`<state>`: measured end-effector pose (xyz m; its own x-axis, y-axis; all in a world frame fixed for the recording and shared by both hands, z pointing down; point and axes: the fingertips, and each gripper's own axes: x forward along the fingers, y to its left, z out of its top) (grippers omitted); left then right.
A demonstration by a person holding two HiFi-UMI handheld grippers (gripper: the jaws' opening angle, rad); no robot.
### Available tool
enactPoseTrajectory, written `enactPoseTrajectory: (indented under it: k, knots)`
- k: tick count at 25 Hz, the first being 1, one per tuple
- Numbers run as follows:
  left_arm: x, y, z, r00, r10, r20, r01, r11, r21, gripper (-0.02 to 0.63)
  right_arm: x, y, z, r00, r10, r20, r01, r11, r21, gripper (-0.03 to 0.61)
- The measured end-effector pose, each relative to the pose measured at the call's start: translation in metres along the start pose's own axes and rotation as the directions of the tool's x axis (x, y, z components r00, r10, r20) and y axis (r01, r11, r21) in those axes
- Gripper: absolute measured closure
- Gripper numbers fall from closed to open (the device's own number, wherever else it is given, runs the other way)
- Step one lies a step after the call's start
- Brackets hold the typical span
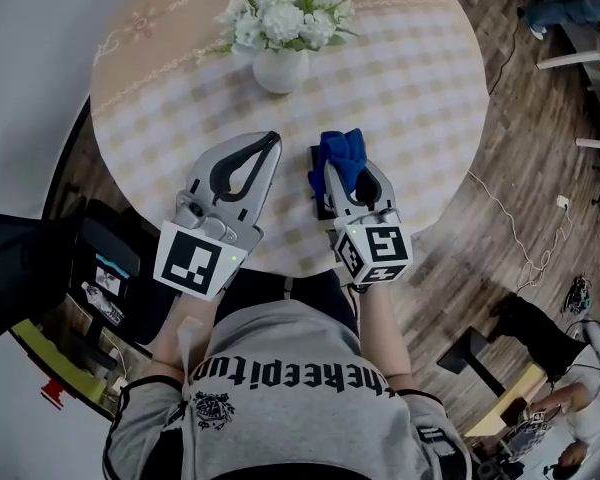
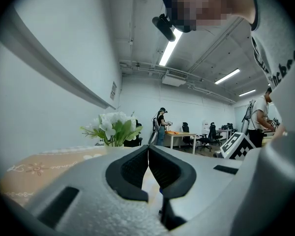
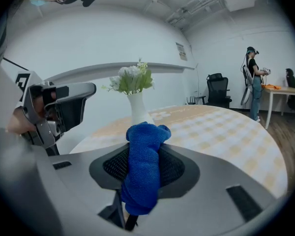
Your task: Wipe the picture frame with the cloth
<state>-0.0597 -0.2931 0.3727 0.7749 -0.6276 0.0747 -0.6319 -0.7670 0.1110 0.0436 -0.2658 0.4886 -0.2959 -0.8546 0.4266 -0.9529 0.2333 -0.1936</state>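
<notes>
Checked round table (image 1: 430, 88) is lying under both your grippers, a flower vase (image 1: 281, 68) standing at its far side. Your left gripper (image 1: 270, 144) is hovering with jaws pressed together on nothing. Your right gripper (image 1: 342, 173) is clamping the blue cloth (image 3: 143, 166). A dark flat edge (image 1: 318, 183) is showing beneath it, possibly the picture frame, so wiping looks not yet begun
</notes>
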Motion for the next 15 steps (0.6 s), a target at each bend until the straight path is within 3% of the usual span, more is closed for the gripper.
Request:
enactPoseTrajectory:
  k: [7, 15]
  knots:
    - [-0.004, 0.009, -0.011, 1.000, 0.015, -0.018, -0.015, 1.000, -0.015, 0.598, 0.020, -0.003, -0.039, 0.989, -0.010, -0.147, 0.006, 1.000, -0.030, 0.431]
    - [-0.009, 0.018, -0.019, 0.999, 0.037, -0.038, -0.038, 0.999, -0.032, 0.597, 0.040, -0.005, -0.072, 0.951, -0.049, -0.304, 0.015, 0.993, -0.113, 0.431]
